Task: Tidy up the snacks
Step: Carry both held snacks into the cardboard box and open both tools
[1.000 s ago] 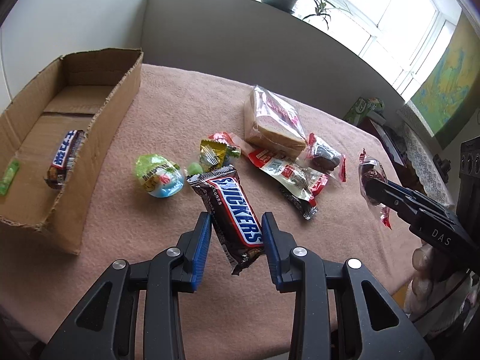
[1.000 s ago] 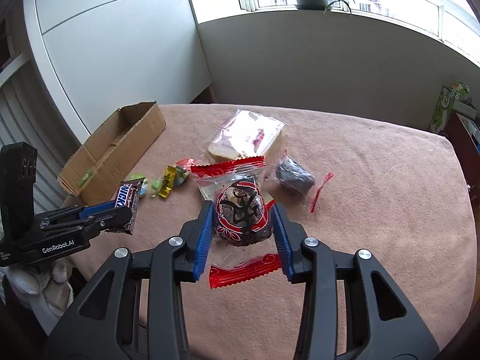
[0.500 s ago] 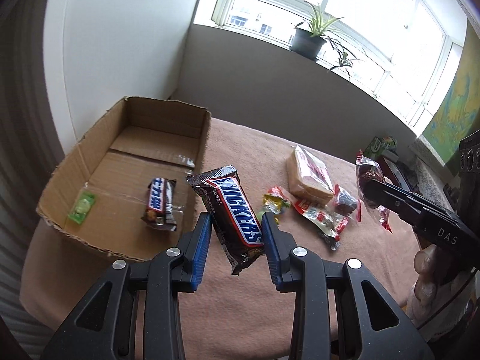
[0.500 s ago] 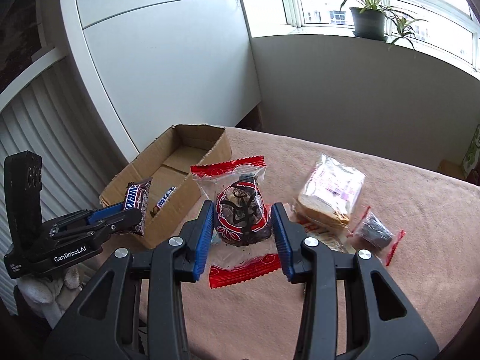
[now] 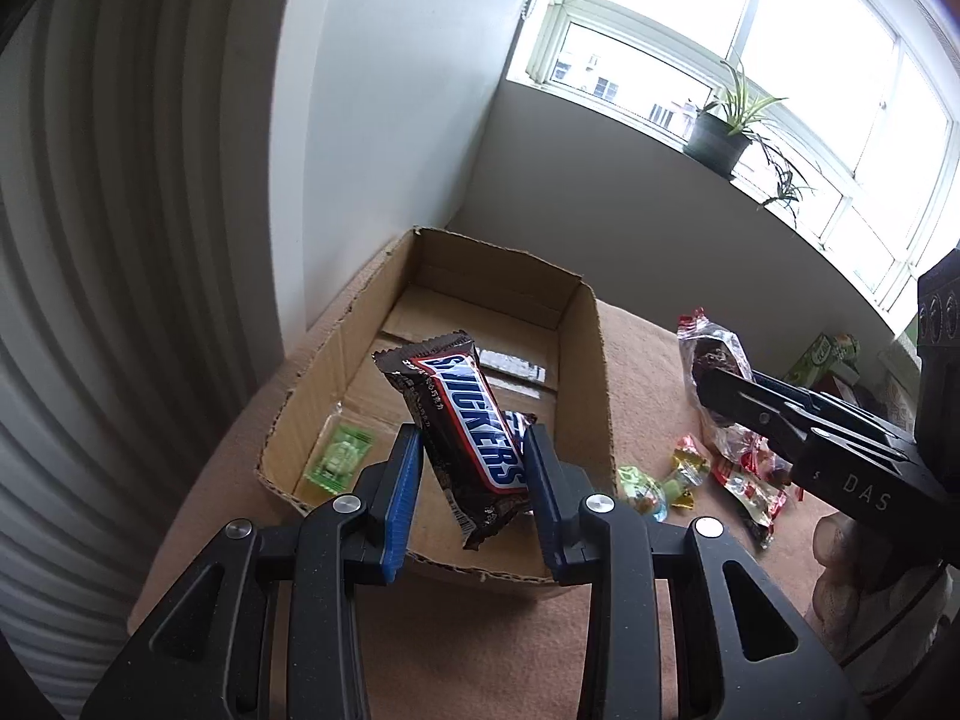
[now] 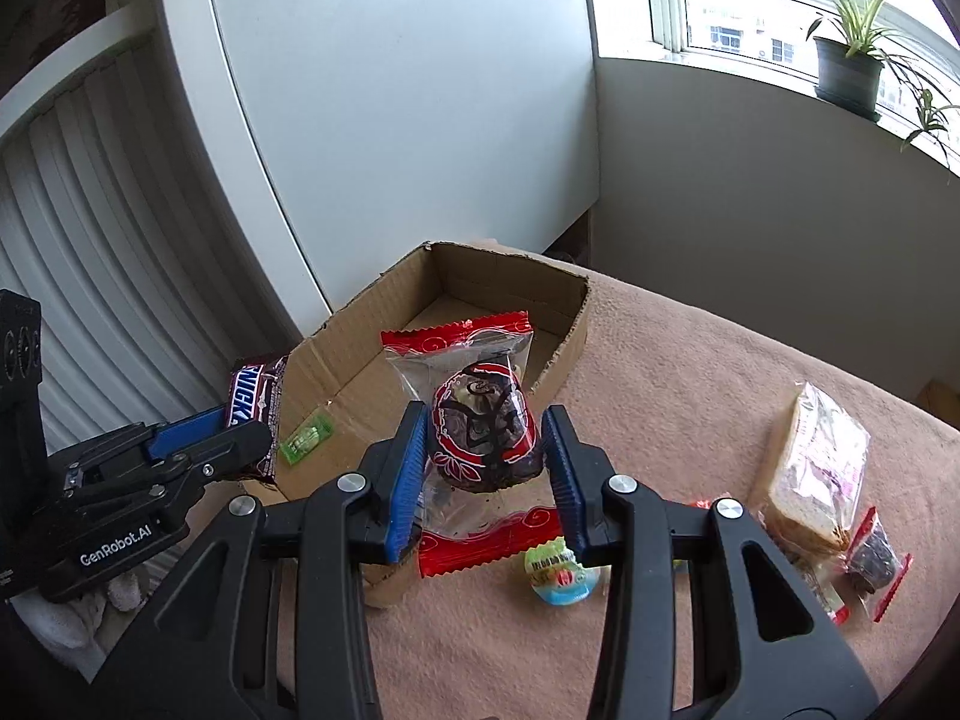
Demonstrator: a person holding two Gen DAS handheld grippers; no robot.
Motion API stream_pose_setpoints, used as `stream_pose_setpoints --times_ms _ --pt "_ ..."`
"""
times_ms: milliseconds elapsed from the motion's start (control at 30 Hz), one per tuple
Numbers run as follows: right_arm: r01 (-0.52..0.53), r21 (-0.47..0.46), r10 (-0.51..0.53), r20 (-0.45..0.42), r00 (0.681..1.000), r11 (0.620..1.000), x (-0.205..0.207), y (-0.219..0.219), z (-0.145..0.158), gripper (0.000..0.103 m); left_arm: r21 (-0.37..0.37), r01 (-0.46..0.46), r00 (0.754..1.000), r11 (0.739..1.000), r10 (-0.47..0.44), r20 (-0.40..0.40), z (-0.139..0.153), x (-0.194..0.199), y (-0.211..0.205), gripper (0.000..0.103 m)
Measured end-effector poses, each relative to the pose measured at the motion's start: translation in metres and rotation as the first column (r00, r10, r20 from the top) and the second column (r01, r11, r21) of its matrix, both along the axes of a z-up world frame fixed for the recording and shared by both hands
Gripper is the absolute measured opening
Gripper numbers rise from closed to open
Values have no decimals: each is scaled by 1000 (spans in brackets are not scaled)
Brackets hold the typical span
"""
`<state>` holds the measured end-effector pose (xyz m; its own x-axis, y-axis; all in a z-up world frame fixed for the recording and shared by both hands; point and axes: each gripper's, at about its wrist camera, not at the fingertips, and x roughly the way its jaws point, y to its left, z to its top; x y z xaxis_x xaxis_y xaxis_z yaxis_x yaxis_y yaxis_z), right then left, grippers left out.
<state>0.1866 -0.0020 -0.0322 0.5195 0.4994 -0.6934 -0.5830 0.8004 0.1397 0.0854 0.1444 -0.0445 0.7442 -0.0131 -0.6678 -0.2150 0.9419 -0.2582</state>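
Observation:
My left gripper (image 5: 471,468) is shut on a brown Snickers bar (image 5: 462,420) and holds it above the near end of the open cardboard box (image 5: 585,360). A green candy (image 5: 339,459) lies in the box, and a second bar (image 5: 517,418) peeks out behind the Snickers. My right gripper (image 6: 486,456) is shut on a dark cake in a clear, red-edged wrapper (image 6: 480,420), held over the box's near right corner (image 6: 567,342). The left gripper also shows in the right wrist view (image 6: 222,438), and the right gripper in the left wrist view (image 5: 720,390).
On the pink cloth (image 6: 690,396) right of the box lie a green-blue round candy (image 6: 561,576), a bagged sandwich (image 6: 822,468), a small dark wrapped cake (image 6: 876,558) and other small wrapped snacks (image 5: 750,480). A white wall stands left, a window sill with a potted plant (image 5: 720,138) behind.
Both grippers have swung left from the snack pile to the cardboard box, each carrying its snack. The box now sits right under the Snickers and the cake.

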Motion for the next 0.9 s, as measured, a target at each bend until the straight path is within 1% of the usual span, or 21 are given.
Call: stream_pose_setpoints --times_ms 167,300,367,400,433,533,700,900 --pt "-7 -26 6 -15 1000 1000 20 28 -12 40 -2 -16 1000 1000 16 -16 -7 9 10 33" --pt "2 -28 -3 -36 999 1000 32 39 -20 41 -8 -26 999 1000 26 -32 -13 16 15 33" --pt "5 -7 -5 -65 998 1000 36 41 -23 50 -14 -38 998 999 37 -40 -15 19 18 33" --pt "7 2 -7 -74 997 1000 37 41 -24 61 -19 -41 998 999 40 -45 -16 21 20 33" --pt "11 11 -10 -72 997 1000 36 41 -24 69 -22 -44 998 999 42 -49 -18 22 21 33" --pt "8 2 -7 -51 999 1000 31 40 -22 69 -23 -52 997 998 51 -55 -19 20 22 39" --pt "11 -11 -11 -26 1000 1000 20 33 -15 69 -25 -53 998 998 52 -47 -16 16 20 40" --pt "29 3 -29 -14 999 1000 9 5 -4 69 -28 -22 999 999 22 -28 -7 10 7 40"
